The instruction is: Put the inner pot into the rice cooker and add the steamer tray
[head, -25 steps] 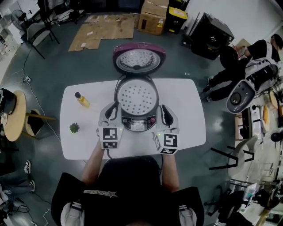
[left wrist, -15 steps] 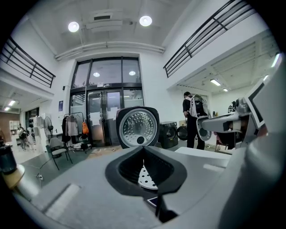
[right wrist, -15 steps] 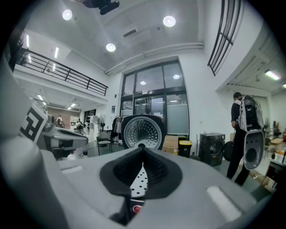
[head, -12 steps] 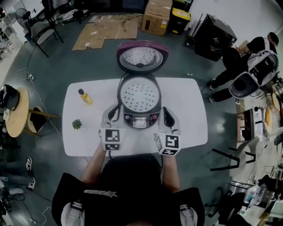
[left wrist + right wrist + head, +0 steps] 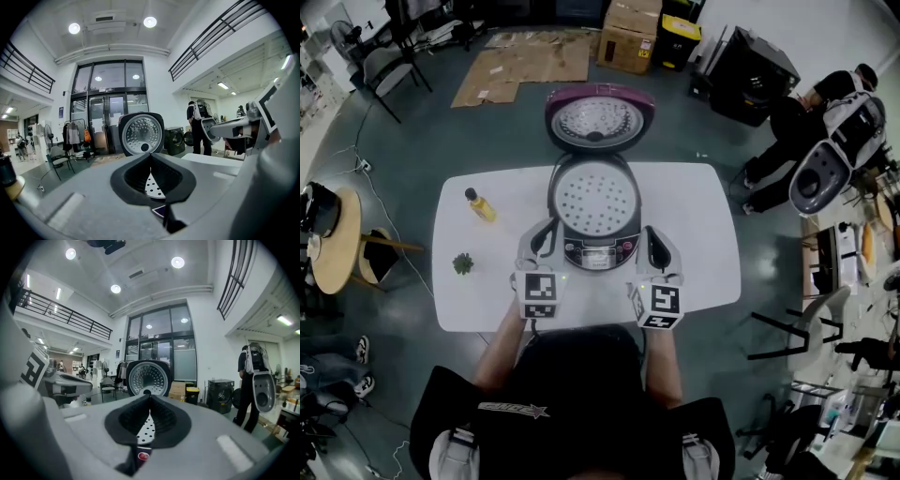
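Note:
The rice cooker (image 5: 593,246) stands mid-table with its purple lid (image 5: 600,117) tipped open toward the back. A white perforated steamer tray (image 5: 593,202) lies in its mouth; the inner pot is hidden beneath it. My left gripper (image 5: 546,232) sits shut and empty at the cooker's front left, my right gripper (image 5: 654,242) shut and empty at its front right. In the left gripper view the left gripper (image 5: 151,157) shows the tray (image 5: 152,183) through the slit between its closed jaws. The right gripper (image 5: 149,399) likewise frames the tray (image 5: 143,430) and lid (image 5: 149,377).
On the white table (image 5: 698,220) a small yellow bottle (image 5: 478,206) and a green plant sprig (image 5: 463,263) lie at the left. A person (image 5: 825,108) with a backpack device stands at the far right. Cardboard boxes (image 5: 623,37) and chairs sit behind the table.
Both grippers stay where they were beside the cooker's front. The person at the far right has shifted along the floor.

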`<state>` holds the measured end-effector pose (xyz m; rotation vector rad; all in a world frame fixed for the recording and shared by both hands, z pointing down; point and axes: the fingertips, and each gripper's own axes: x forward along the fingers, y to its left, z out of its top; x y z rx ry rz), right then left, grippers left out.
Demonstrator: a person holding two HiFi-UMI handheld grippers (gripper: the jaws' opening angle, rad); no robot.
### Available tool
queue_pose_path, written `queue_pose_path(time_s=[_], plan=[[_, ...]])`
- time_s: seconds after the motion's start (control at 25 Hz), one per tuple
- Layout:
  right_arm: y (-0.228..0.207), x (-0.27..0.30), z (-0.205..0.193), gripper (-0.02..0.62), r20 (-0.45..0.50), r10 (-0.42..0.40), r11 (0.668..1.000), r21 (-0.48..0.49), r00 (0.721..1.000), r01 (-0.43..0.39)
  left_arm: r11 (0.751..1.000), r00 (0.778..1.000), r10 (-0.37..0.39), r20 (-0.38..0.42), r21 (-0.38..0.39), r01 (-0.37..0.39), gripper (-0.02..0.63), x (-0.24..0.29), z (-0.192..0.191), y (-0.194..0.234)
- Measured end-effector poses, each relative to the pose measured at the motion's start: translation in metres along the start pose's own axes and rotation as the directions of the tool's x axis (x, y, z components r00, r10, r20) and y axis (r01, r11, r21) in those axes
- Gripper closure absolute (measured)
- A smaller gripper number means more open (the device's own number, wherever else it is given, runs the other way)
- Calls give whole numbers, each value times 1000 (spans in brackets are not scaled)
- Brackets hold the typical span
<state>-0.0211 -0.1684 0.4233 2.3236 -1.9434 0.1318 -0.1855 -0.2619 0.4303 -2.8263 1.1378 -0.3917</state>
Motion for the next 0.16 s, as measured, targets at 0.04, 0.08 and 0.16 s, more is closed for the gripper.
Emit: queue_pose_path(time_s=[0.04, 0.08, 0.16], plan=[[0, 0, 0, 588, 0, -1, 1000, 0, 1000, 1, 1000, 1000, -1, -2, -1, 1, 597, 0, -1, -1], [0, 0, -1, 588, 0, -1, 1000, 0, 1000, 1, 1000, 1000, -1, -4, -2, 1, 597, 1, -1, -1], [-1, 0, -2, 588, -1, 0, 1000, 1, 1000, 0, 1000, 1000, -3, -7, -6, 3, 597, 2, -3, -2]])
